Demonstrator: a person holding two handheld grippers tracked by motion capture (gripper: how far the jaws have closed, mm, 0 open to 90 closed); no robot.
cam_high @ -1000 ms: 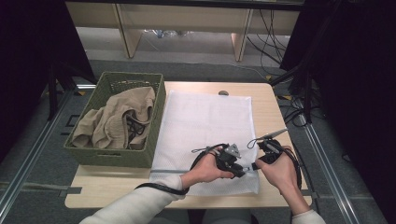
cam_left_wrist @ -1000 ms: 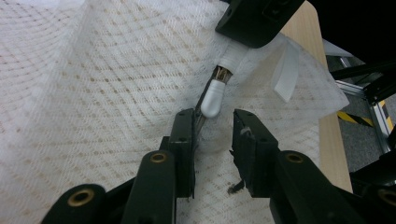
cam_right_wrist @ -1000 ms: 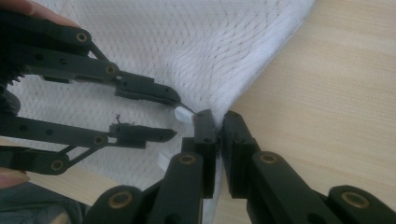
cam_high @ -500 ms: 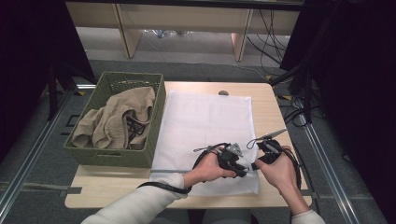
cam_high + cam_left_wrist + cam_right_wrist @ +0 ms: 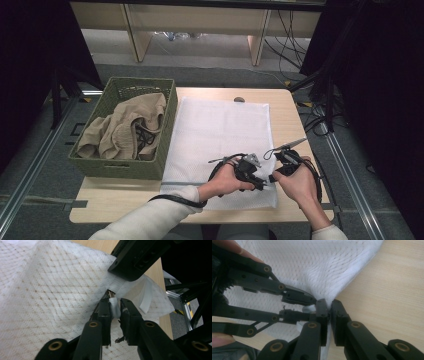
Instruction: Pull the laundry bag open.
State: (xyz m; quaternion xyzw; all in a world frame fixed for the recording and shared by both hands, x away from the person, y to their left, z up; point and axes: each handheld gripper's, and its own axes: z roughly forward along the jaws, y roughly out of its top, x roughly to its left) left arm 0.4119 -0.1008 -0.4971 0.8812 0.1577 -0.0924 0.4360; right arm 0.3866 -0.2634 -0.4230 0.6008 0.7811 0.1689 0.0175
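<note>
A white mesh bag (image 5: 220, 130) lies flat on the wooden table (image 5: 290, 110). Both grippers meet at its near right corner. My left gripper (image 5: 115, 308) has just been closing its jaws, and a small white tab (image 5: 113, 305) at the bag's edge now sits pinched between them. My right gripper (image 5: 329, 307) is shut on the bag's hem (image 5: 352, 272) beside it, lifting the mesh into a peak. From above, the left gripper (image 5: 261, 183) and right gripper (image 5: 274, 177) are almost tip to tip.
A green basket (image 5: 122, 170) with beige clothes (image 5: 125, 130) stands at the table's left edge. A small dark spot (image 5: 239, 99) marks the table's far side. Cables and metal frame legs (image 5: 325, 95) run along the right.
</note>
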